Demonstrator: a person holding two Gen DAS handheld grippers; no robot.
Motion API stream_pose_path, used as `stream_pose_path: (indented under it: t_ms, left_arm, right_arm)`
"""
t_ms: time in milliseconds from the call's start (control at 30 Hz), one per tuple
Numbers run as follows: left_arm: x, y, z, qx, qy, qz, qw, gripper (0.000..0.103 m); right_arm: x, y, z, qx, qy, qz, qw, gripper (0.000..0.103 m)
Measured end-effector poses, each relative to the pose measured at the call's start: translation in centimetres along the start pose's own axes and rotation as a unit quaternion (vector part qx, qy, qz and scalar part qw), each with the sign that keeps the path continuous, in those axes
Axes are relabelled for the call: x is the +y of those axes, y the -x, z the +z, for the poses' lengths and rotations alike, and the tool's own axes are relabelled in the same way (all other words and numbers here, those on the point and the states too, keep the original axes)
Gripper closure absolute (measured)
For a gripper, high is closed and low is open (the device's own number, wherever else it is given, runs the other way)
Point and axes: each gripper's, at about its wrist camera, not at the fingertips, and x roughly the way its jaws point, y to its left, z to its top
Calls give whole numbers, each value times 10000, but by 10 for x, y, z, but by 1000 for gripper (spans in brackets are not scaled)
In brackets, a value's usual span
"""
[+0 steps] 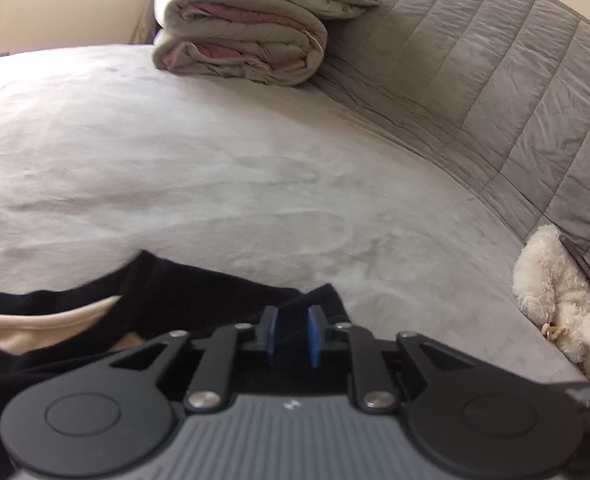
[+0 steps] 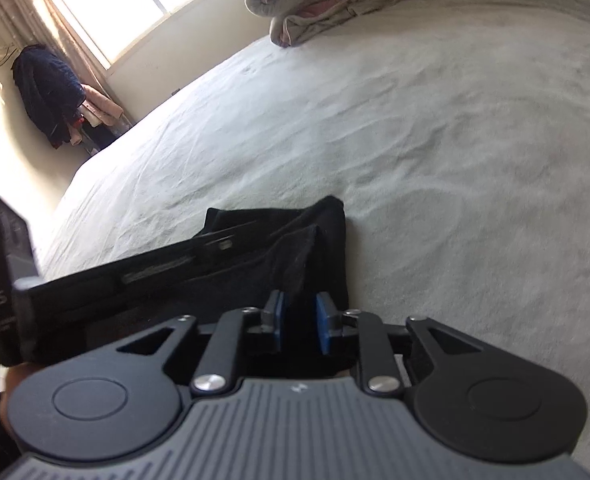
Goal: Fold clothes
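Overhead, sunlit window (image 2: 135,4) above rumpled white bed (image 2: 415,140).

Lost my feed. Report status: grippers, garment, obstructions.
Left gripper shut on black garment. Right gripper shut on same garment. Garment lies on bed, partly lifted. Folded quilt and plush toy well clear.

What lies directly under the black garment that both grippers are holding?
The pale bed sheet spreads out from beneath the black garment, and a cream layer shows inside its neckline. Whatever the cloth covers beyond that is hidden.
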Motion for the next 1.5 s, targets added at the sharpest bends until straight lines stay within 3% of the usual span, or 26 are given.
stream_pose_path:
  t_ms: [333, 533, 667, 733, 933, 1100, 1233, 1400, 1500]
  left_arm:
    - [78, 94, -25, -440, 305, 1008, 9935, 75]
    - [118, 132, -62, -353, 443, 1514, 9868, 75]
    - [143, 153, -90, -202, 519, 1828, 9816, 75]
    - [148, 160, -107, -298, 428, 1849, 9814, 84]
    - [138, 187, -103, -562, 600, 1569, 9842, 79]
    - [144, 196, -91, -901, 876, 1266, 9840, 78]
    - [151, 192, -90, -814, 871, 1112, 9866, 78]
    - [169, 195, -93, -700, 998, 1036, 9871, 80]
    - [176, 200, -95, -684, 989, 822, 9893, 80]
  right_arm:
    - [21, 1, -7, -471, 823, -301, 9950, 74]
    - [48, -5, -27, -766, 2058, -510, 9743, 74]
    - [52, -19, -39, -566, 2476, -657, 9650, 73]
    - [49, -32, -44, -277, 2564, -971, 9613, 71]
    - [55, -26, -46, -441, 2652, -1037, 9576, 65]
    - [78, -13, -45, -566, 2564, -573, 9632, 65]
    - [111, -18, -43, -277, 2317, 476, 9712, 67]
    - [176, -48, -49, 46, 2566, 1468, 9553, 82]
    - [212, -70, -51, 236, 2750, 1918, 9418, 84]
